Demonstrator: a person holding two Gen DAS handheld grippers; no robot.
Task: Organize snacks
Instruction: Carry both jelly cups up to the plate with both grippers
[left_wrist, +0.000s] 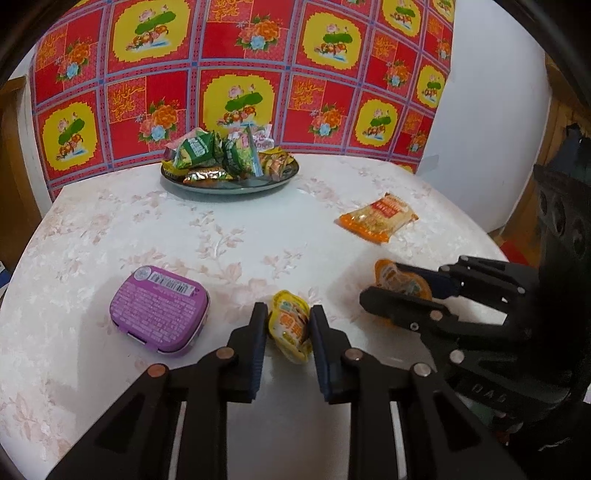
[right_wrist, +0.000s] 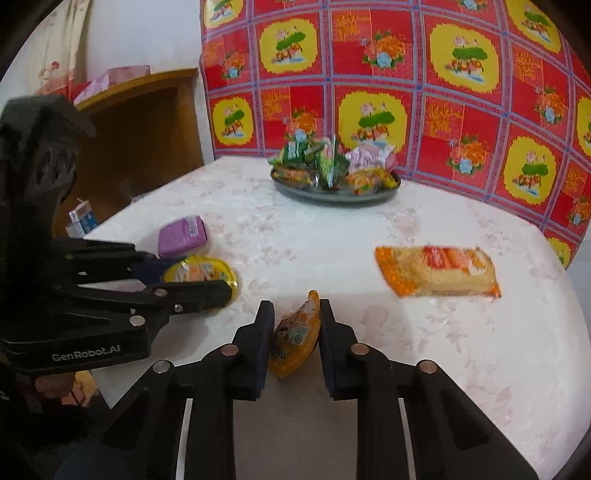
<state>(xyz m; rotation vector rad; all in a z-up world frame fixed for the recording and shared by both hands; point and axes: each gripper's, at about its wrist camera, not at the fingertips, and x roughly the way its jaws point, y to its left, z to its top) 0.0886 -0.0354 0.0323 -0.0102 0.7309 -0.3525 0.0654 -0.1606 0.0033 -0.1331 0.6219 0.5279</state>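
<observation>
Holding one small jelly cup apiece, both grippers sit low over a round table (left_wrist: 229, 236) covered in a pale floral cloth. Left gripper (left_wrist: 288, 326): jaws drawn in on a yellow jelly cup (left_wrist: 290, 325), tilted on edge, pads pressing its two sides, cup at the table surface near the front edge. Right gripper (right_wrist: 295, 328): jaws pinching an orange jelly cup (right_wrist: 297, 334), also on edge between the pads, just beside the left gripper's catch. Seen from the left wrist view, the right gripper and its orange cup lie to the right of the yellow one; from the right wrist view, the left gripper carries the printed name GenRobot.AI. Purple tin (left_wrist: 159, 310): flat, rounded corners, label side up, lying on the cloth to the left of the yellow cup and apart from it. Orange noodle packet (left_wrist: 378, 218): lying flat on the right half of the table, well apart from both grippers. Metal plate (left_wrist: 284, 177): at the far side of the table, heaped with wrapped snacks (left_wrist: 199, 151) in green, pink and gold wrappers. Red and yellow flowered sheet (left_wrist: 236, 66): hanging behind the table. Wooden furniture (right_wrist: 147, 129): left of the table in the right wrist view, with a small carton (right_wrist: 82, 218) below it.
</observation>
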